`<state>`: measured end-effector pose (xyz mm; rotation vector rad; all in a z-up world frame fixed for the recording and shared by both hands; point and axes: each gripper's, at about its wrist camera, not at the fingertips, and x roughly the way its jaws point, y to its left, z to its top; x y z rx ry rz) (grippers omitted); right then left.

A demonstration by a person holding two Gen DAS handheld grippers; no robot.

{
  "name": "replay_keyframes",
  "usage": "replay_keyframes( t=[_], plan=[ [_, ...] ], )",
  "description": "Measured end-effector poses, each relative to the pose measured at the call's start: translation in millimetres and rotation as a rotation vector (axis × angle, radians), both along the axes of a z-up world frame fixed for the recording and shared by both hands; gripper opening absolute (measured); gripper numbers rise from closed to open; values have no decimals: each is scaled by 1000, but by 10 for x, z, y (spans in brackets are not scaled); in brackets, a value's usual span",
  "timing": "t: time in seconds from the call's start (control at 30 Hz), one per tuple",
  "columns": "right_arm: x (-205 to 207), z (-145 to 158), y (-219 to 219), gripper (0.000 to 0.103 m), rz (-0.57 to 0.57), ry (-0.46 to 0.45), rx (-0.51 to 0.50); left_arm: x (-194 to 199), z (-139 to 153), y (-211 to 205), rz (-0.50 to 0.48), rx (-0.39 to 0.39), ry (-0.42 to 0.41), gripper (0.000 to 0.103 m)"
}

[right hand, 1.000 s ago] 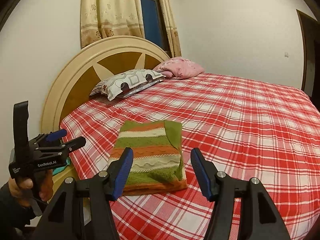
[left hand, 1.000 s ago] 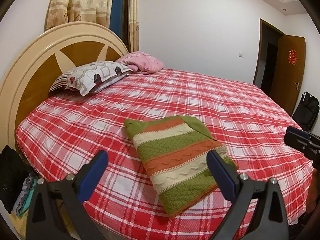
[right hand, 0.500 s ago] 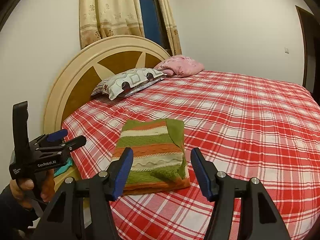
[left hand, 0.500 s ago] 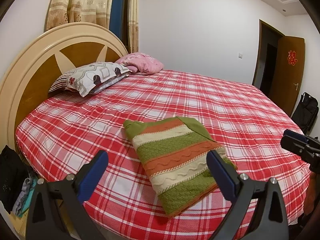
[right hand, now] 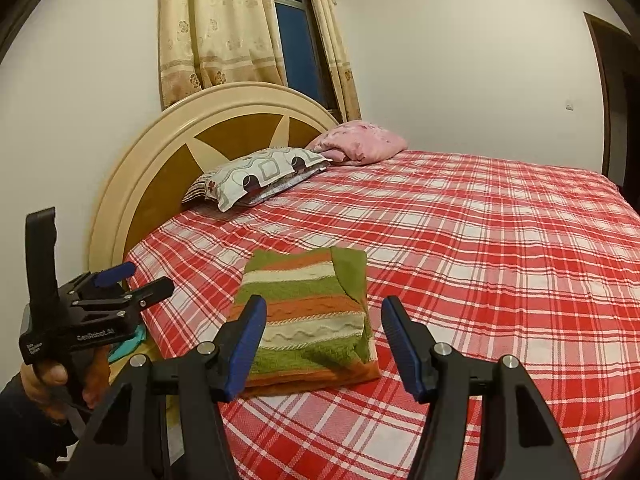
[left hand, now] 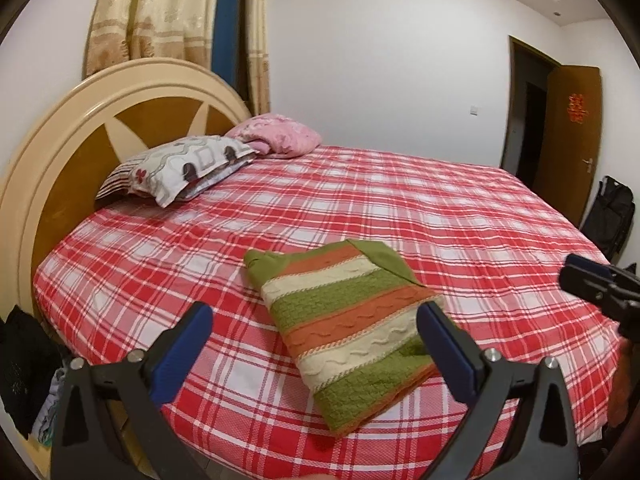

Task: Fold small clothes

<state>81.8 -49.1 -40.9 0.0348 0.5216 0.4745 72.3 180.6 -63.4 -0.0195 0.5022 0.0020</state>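
A knitted sweater (left hand: 352, 320) with green, orange and cream stripes lies folded into a neat rectangle near the front corner of the bed; it also shows in the right wrist view as the sweater (right hand: 308, 312). My left gripper (left hand: 316, 344) hovers short of it, open, with nothing between its blue pads. My right gripper (right hand: 324, 340) is also open and empty, held back from the sweater's near edge. The left gripper (right hand: 116, 292), held by a person's hand, shows at the left of the right wrist view.
The bed (left hand: 460, 216) carries a red and white plaid sheet. A patterned pillow (left hand: 180, 168) and a pink bundle (left hand: 280, 140) lie by the round headboard (left hand: 80, 128). A brown door (left hand: 576, 136) and a black bag (left hand: 612, 216) stand at the right.
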Motion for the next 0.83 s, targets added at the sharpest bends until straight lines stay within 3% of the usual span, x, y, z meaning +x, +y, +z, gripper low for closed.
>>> replay_keyframes(
  t=[0.83],
  plan=[
    [-41,-101,-20,61,4,12,6,-32,26,-48,11,29,-42,103]
  ],
)
